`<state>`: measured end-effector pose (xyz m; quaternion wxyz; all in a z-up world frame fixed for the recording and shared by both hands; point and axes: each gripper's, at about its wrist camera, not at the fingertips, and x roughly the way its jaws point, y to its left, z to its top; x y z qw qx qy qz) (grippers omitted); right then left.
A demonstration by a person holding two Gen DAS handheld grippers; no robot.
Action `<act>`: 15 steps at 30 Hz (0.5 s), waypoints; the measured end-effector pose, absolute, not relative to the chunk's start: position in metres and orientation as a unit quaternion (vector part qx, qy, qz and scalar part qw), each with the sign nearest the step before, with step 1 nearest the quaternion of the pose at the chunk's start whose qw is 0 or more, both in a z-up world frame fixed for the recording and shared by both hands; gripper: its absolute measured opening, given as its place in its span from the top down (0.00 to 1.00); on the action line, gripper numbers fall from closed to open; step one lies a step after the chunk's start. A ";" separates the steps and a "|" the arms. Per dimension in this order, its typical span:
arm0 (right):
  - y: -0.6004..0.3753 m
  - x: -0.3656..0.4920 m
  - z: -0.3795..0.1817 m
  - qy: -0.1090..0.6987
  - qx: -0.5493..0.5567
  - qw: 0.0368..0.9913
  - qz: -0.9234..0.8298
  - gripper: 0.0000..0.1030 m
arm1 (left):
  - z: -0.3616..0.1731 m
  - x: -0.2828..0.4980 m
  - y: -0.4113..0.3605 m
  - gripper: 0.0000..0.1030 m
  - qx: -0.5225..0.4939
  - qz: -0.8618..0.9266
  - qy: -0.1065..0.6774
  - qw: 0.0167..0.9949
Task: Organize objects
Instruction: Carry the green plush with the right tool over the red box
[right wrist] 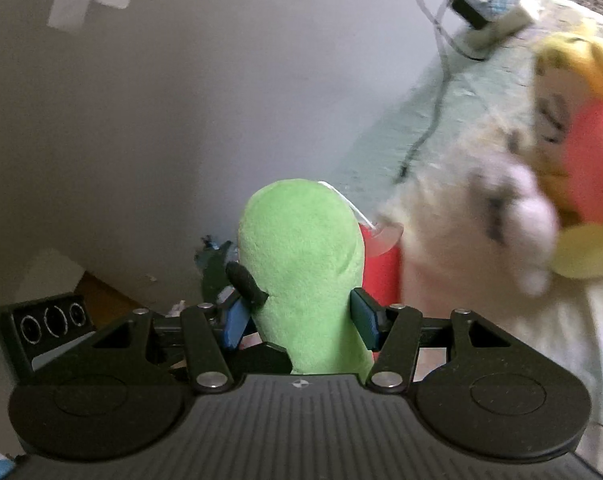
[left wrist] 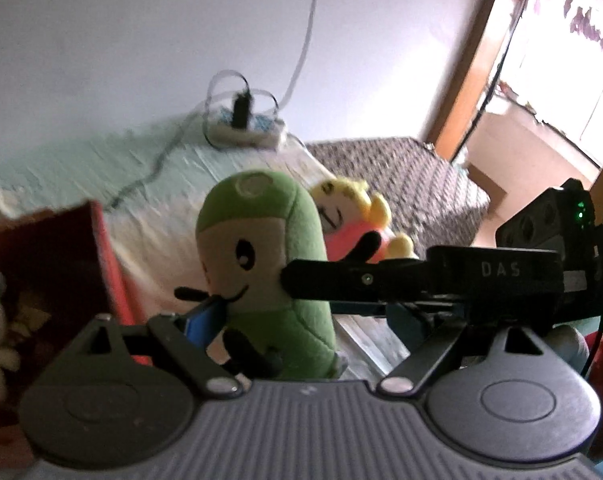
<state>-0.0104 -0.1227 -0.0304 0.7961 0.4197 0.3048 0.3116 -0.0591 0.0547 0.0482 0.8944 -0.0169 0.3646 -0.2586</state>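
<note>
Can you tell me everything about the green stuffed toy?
The green plush toy looks soft and fuzzy. It has a tall rounded body, a cream face with a black eye and a smile, thin black arms and a pale circle on its forehead. It is upright. The right gripper squeezes its lower body with blue pads, seen from the toy's plain green back. The left gripper reaches around it too, one blue pad at its mouth. Behind it lies a yellow and pink plush.

The only lettering I can read is "DAS", in pale capitals on the black body of my right gripper (left wrist: 497, 270), reaching in right of my left jaws.
</note>
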 end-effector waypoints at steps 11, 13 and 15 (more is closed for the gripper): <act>-0.052 0.032 0.007 0.300 0.373 0.798 0.365 0.44 | 0.071 -0.058 0.124 0.16 -0.033 -0.203 0.325 0.923; -0.040 0.035 0.009 0.306 0.369 0.796 0.370 0.44 | 0.071 -0.055 0.137 0.16 -0.039 -0.195 0.326 0.924; -0.027 0.040 0.010 0.312 0.365 0.795 0.372 0.44 | 0.069 -0.052 0.148 0.16 -0.047 -0.188 0.327 0.925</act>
